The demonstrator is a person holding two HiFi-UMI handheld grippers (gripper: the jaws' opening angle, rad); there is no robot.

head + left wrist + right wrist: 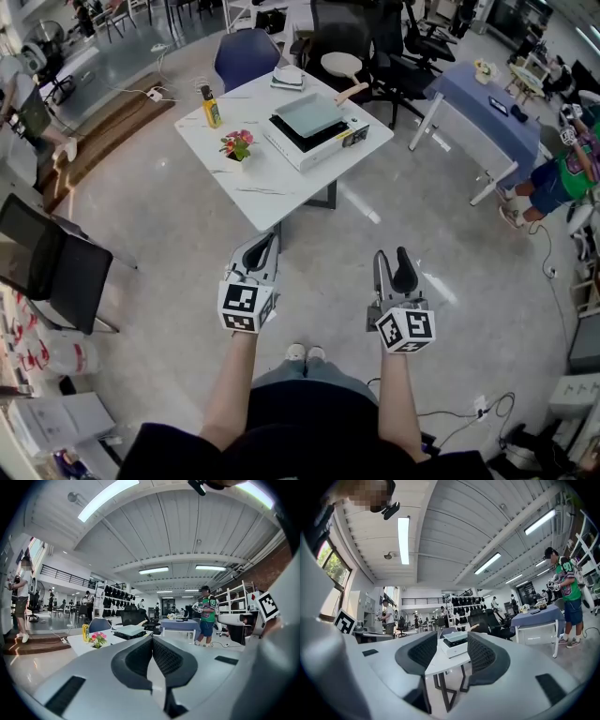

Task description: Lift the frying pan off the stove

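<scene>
A pale green square frying pan (pixel 307 113) with a wooden handle (pixel 352 93) sits on a white stove (pixel 319 141) on the white table (pixel 258 183), well ahead of me. Both grippers hang over the floor, far short of the table. My left gripper (pixel 266 246) is shut with nothing between its pads. My right gripper (pixel 392 262) stands open and empty. In the left gripper view its jaws (pixel 152 645) meet below the distant pan (pixel 130 630). In the right gripper view the stove (pixel 454 647) and pan (pixel 456 637) show through the gap of the right gripper (pixel 446 657).
On the table stand a yellow bottle (pixel 212 106) and a small pot of pink flowers (pixel 238 145). A blue chair (pixel 246 54) is behind it, and a black chair (pixel 56 267) stands at my left. At the right are a blue-covered table (pixel 483 108) and a person in green (pixel 555 176).
</scene>
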